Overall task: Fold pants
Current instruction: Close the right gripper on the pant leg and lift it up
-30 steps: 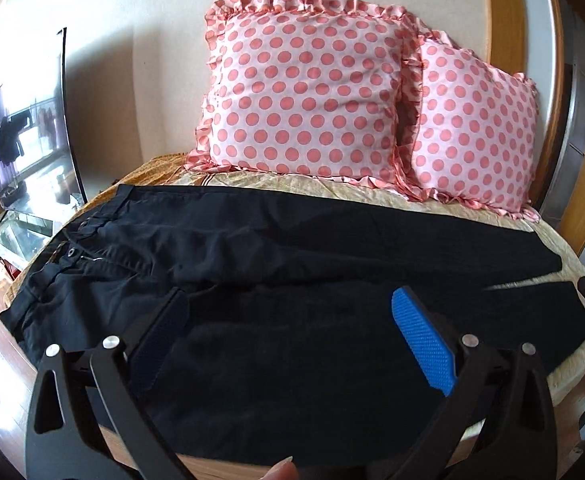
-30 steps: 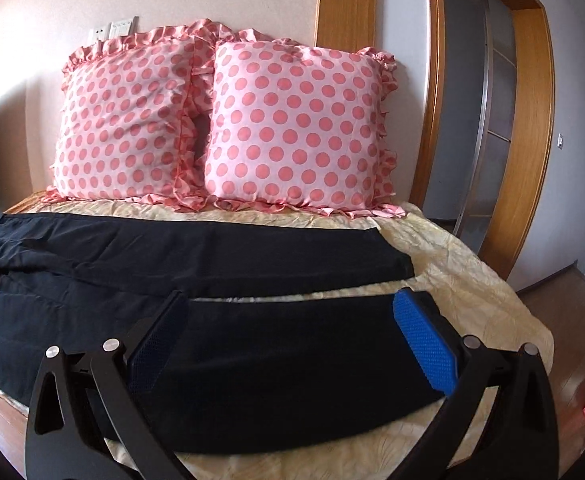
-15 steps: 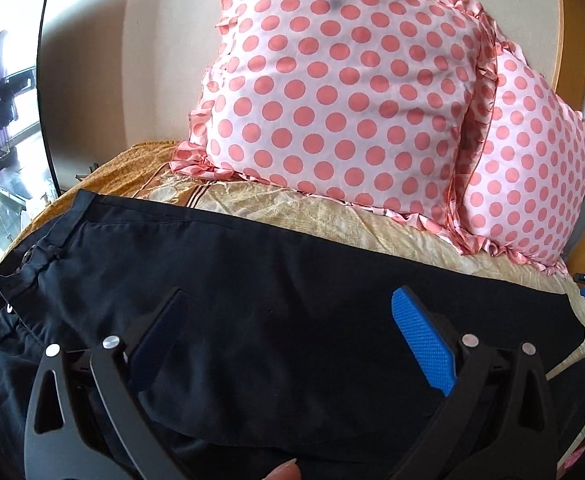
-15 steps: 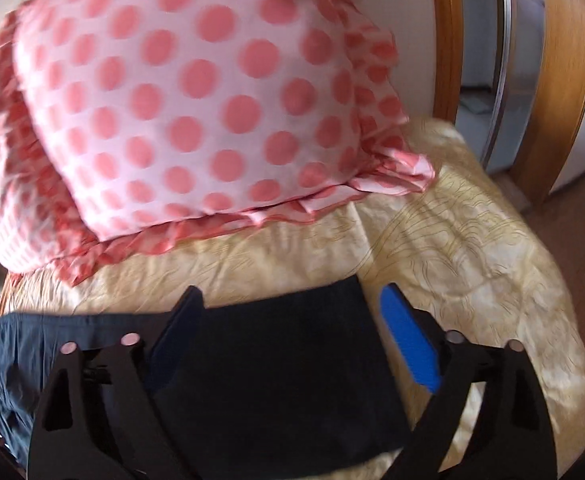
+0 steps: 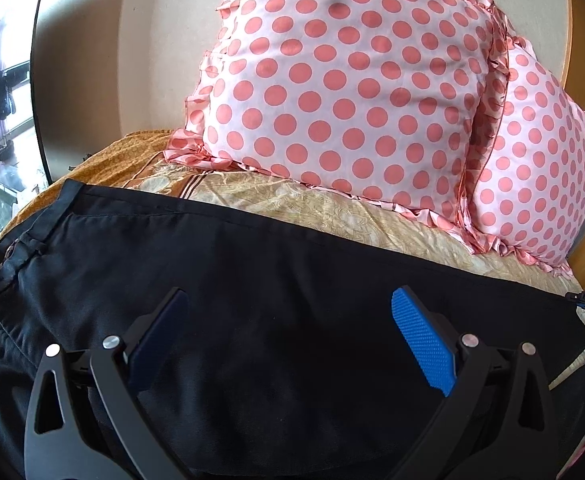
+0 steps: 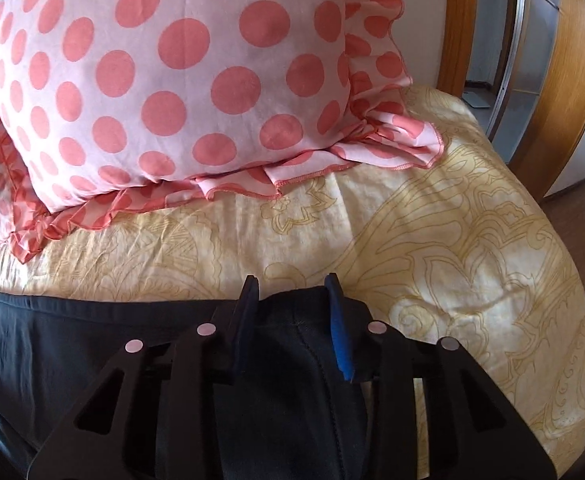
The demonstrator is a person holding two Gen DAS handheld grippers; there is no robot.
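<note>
Black pants [image 5: 252,260] lie flat across the bed, waistband at the left and leg ends at the right. My left gripper [image 5: 288,300] hovers wide open over the upper part of the far leg, with nothing between its blue pads. In the right wrist view the pants [image 6: 72,340] end at a hem. My right gripper [image 6: 291,286] points steeply down there, its jaws closing. The hem edge is bunched up between the two pads, which press on it.
Two pink polka-dot pillows [image 5: 344,92] [image 6: 172,80] lean on the wall just behind the pants. The yellow patterned bedspread [image 6: 452,260] runs to the bed's right edge. A wooden door frame [image 6: 564,100] stands at the right and a window at the far left.
Both grippers have moved forward towards the pillows. The right one has tipped down onto the far leg's hem and narrowed from wide open onto the cloth. The left stays open.
</note>
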